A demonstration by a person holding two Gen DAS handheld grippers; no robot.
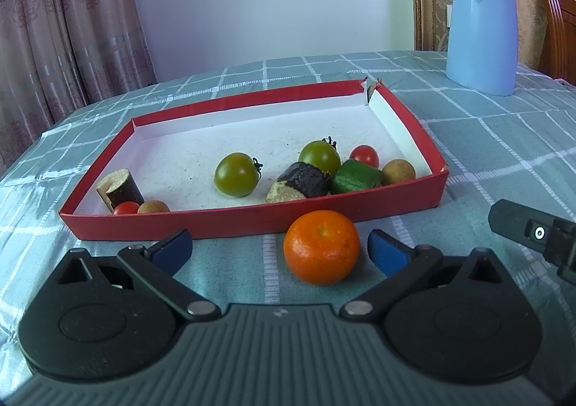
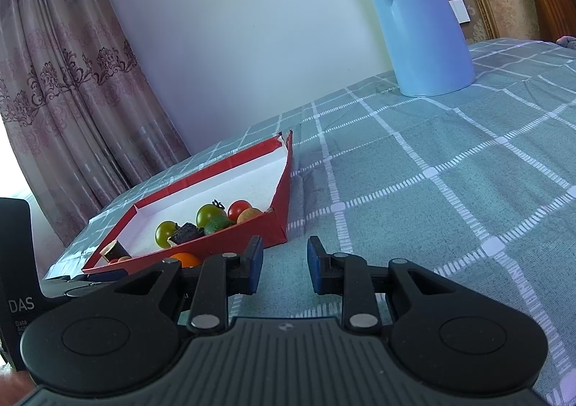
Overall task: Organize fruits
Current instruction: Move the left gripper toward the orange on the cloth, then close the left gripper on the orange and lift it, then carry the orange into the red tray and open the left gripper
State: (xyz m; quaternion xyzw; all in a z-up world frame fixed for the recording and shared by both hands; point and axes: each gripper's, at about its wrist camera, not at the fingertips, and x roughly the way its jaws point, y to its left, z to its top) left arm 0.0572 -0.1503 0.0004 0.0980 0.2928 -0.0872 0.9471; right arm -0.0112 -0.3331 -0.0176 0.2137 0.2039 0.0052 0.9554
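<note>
Two grippers were in view above a green checked tablecloth (image 1: 486, 154). The left gripper (image 1: 279, 240) was released, its blue pads (image 1: 172, 247) spread wide. One orange (image 1: 321, 247), the task item nearest to it, sat on the cloth between the pads, closer to the right-hand pad and apparently clear of both.

Directly ahead of the left gripper, just beyond the orange, lay a red tray (image 1: 216, 222) with a white floor. Its near wall stood just behind the orange. Contents, as seen from the left gripper:

- Ahead and slightly left: one green tomato (image 1: 235, 174).
- Ahead and right: a second green tomato (image 1: 319, 156), a red cherry tomato (image 1: 364, 155), a green cucumber piece (image 1: 356, 177), a small brown round fruit (image 1: 398, 172) and a dark, cut cylindrical piece (image 1: 298, 183), grouped closely.
- Far left, in the near corner: another cut cylinder (image 1: 120, 186), a second cherry tomato (image 1: 126, 207) and a second brown fruit (image 1: 153, 207).

The right gripper (image 2: 284, 262) was clenched down to a narrow gap with nothing between its pads. The tray lay ahead and to its left. A blue kettle (image 2: 417, 28) stood well ahead and to its right, far from the tray.
</note>
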